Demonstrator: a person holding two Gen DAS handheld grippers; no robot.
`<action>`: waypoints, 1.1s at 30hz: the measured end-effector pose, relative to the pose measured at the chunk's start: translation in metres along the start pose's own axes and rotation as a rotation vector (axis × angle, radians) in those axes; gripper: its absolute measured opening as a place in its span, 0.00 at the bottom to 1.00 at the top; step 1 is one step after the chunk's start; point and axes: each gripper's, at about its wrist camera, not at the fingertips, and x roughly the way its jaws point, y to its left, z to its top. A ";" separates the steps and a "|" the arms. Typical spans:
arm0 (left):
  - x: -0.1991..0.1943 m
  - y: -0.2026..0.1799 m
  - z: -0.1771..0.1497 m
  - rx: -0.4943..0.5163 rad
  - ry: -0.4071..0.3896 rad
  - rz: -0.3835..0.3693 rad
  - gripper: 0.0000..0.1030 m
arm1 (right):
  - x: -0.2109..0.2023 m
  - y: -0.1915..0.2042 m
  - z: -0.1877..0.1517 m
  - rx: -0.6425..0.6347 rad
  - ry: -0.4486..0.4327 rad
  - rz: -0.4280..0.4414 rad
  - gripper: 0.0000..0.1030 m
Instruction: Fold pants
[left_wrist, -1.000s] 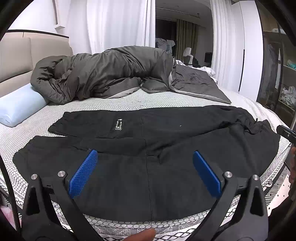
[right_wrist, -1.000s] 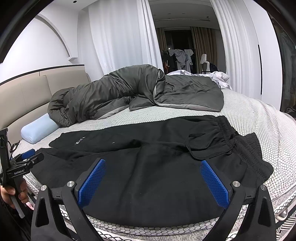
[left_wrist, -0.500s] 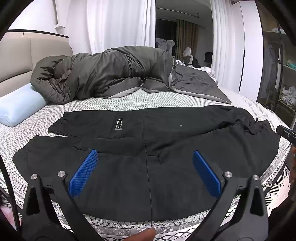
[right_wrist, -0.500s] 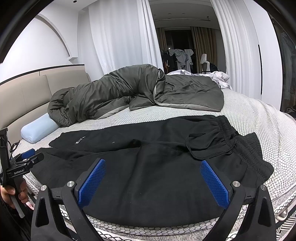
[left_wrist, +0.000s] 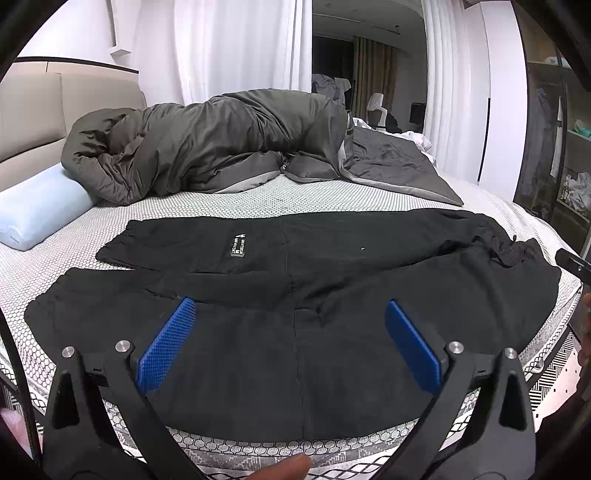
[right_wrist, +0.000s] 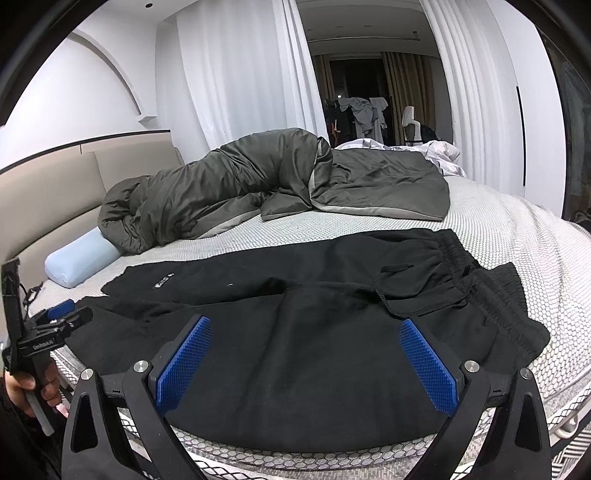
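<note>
Both wrist cameras are looking low and close across the near edge of the white honeycomb-patterned mattress (left_wrist: 280, 195) toward the beige padded headboard (right_wrist: 55, 184), the left one nearer the headboard end, both sharing the flat black fabric pants (left_wrist: 295, 295).

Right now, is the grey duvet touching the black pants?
Apart. The right wrist view shows a strip of bare white mattress between the duvet and the far edge of the pants; the left wrist view shows the same gap.

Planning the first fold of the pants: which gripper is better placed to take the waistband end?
Right. The right gripper faces the pants with the waistband just to its right; the left gripper sits nearer the leg cuffs. Both are open.
</note>
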 end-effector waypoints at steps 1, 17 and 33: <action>0.000 0.001 0.000 0.000 0.001 -0.001 0.99 | 0.000 0.000 0.000 0.000 -0.003 -0.002 1.00; 0.006 0.068 0.003 -0.157 0.027 0.120 0.99 | 0.000 -0.035 0.016 0.003 0.092 -0.052 1.00; -0.010 0.272 -0.043 -0.589 0.220 0.162 0.82 | -0.022 -0.162 -0.026 0.248 0.098 -0.203 1.00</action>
